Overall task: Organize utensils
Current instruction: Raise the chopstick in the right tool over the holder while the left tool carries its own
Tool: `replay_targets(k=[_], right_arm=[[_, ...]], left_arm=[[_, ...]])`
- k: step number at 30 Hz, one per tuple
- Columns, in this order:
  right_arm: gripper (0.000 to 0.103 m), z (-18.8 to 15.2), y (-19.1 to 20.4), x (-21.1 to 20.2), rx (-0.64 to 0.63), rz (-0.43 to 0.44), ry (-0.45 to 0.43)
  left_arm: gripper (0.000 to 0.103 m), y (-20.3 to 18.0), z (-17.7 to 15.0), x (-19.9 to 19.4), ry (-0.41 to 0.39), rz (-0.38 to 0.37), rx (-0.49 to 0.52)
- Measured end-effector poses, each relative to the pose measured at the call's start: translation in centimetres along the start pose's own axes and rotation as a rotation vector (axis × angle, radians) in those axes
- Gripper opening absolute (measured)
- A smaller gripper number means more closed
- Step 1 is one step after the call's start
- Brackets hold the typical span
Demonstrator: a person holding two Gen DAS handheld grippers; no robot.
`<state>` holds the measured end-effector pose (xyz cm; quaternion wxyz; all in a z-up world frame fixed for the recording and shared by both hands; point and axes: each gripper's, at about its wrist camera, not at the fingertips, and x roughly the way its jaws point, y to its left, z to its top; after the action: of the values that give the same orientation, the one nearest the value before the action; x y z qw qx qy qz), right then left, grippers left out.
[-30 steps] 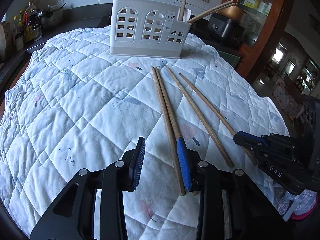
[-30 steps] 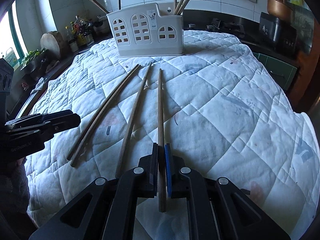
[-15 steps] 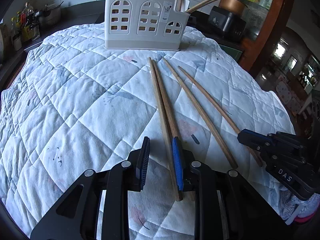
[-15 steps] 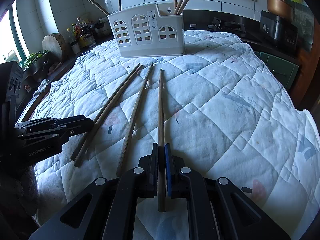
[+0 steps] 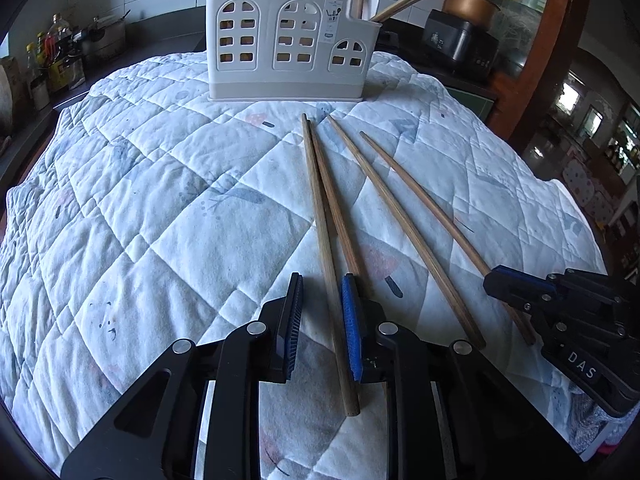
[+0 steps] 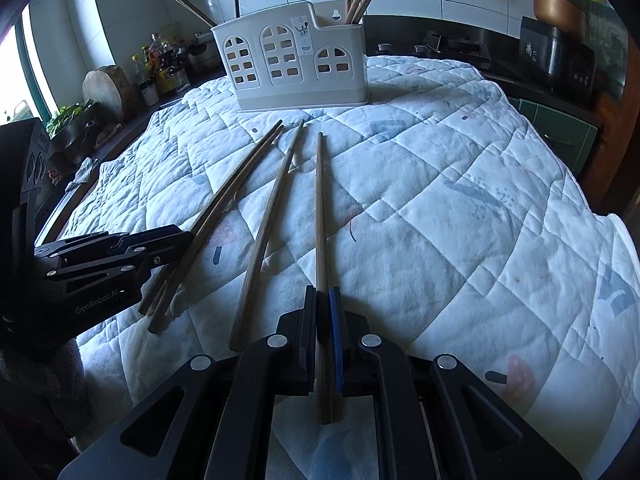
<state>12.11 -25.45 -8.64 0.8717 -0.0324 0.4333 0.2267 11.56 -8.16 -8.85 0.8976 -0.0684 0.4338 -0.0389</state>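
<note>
our left claw has just been closing around the outermost chopstick, which lies between its pads with a gap left on one side, so it is not yet pinched. our right claw is clamped shut on another chopstick, gripped near its thick end, we judge so the tip can lead into the holder. two more chopsticks lie on the quilted cloth over the desk. the white utensil holder stands beyond, already holding several.

White holder; brown chopsticks; white quilt.
</note>
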Motion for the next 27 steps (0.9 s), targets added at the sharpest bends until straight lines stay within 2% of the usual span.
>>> replay_targets(k=[4,10,17,27], right_arm=[[0.007,0.0,0.1,0.2,0.000,-0.003,0.003],[0.007,0.2,0.1,-0.3,0.001,-0.015,-0.017],[0.007,1.3,1.1,-3.0,-0.034,-0.048,-0.095],[0.007,5.3,2.3,-6.5,-0.073,-0.057,-0.188]], left_arm=[[0.007,0.6,0.2,0.1,-0.004,0.005,-0.012],[0.005,1.2,0.5,-0.7,-0.017,-0.012,-0.010],[0.005,2.4,1.6,-4.1,-0.097,-0.039,-0.002],[0.005,3.7,4.3,-7.8,-0.171,-0.100,0.022]])
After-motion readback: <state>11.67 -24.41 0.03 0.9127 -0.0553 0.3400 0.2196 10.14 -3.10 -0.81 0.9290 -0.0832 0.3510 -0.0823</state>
